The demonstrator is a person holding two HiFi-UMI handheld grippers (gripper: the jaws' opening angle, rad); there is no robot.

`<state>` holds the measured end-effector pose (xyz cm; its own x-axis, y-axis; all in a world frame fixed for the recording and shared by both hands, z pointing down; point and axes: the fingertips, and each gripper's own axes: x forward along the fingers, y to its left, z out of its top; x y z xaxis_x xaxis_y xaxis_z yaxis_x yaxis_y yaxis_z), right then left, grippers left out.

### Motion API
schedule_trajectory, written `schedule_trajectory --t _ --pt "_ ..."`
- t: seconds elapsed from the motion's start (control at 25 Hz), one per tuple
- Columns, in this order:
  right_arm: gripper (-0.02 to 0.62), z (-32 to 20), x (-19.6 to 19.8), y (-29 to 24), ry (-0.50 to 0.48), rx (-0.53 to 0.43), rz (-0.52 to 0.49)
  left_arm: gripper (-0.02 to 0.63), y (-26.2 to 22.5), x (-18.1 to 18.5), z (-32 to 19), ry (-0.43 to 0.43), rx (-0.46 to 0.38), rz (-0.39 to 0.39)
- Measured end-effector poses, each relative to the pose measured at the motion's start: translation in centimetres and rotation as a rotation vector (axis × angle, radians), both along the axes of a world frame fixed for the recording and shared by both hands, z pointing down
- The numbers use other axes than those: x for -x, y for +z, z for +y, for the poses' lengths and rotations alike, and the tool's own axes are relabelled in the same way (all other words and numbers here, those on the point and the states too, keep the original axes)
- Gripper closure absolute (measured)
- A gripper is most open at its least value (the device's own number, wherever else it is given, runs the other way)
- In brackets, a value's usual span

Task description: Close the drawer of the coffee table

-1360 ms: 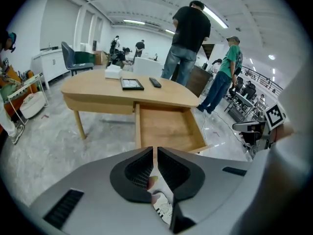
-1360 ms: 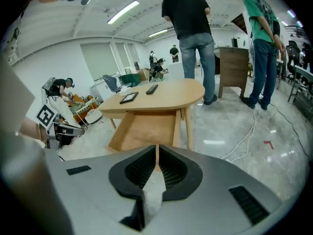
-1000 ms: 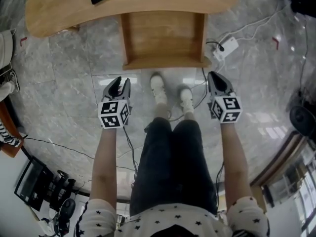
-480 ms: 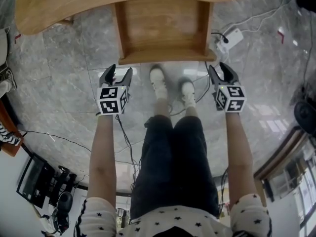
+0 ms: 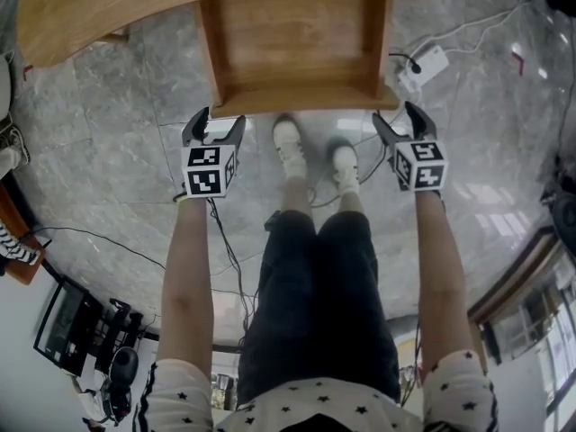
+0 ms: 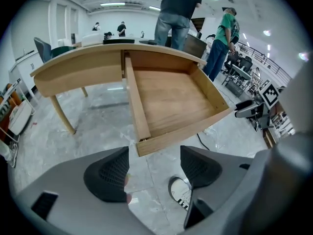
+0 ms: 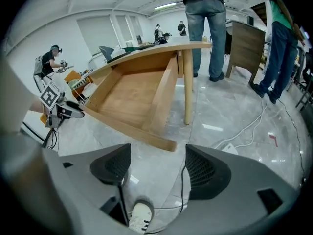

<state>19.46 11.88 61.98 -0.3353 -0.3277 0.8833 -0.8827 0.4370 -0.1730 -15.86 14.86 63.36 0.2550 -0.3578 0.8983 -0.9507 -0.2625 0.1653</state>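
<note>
The pale marble floor [image 5: 108, 142] fills most of the head view, and across its top edge runs the curved wooden coffee table [image 5: 81, 16], whose drawer [image 5: 297, 43] stands pulled far out toward the person, empty, its whole tray clear of the tabletop. The drawer's front panel [image 5: 301, 100] is the nearest edge and, by my reading, the face a closing push must act on. That would explain why the two arms reach down in parallel with one tool at each end of it: the left gripper [image 5: 219, 120] is just short of the panel's left corner, the right gripper [image 5: 396, 115] just short of its right corner, so an even shove could send the tray in straight and not skewed. The person's white shoes [image 5: 288, 147] stand between the two tools, just in front of the panel. Both sets of jaws have just been opening and now stand spread wide with nothing gripped. In each gripper view the drawer's near corner lies beyond and above the gap, apart from the pads [image 6: 111, 170], and only floor, a shoe and, on the right, a cable [image 7: 182, 180] show between them
</note>
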Motion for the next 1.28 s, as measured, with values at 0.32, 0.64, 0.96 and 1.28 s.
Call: schedule_trajectory --t 0.32,0.64,0.96,1.28 --pt "0.258 -0.7 0.4 1.6 -0.012 0.032 -0.017 0.284 0.9 -0.8 -1.1 0.01 -0.005 -0.011" --pt "0.259 -0.5 1.2 1.6 0.0 0.034 -0.032 0.285 0.9 -0.8 -1.1 0.001 0.007 -0.017" --pt "0.259 -0.6 1.3 1.7 0.033 0.047 -0.013 0.285 0.9 -0.7 -1.0 -0.006 0.021 -0.026" --pt "0.278 -0.7 1.2 1.6 0.079 0.067 -0.008 0.287 0.9 -0.7 -0.9 -0.01 0.04 -0.036"
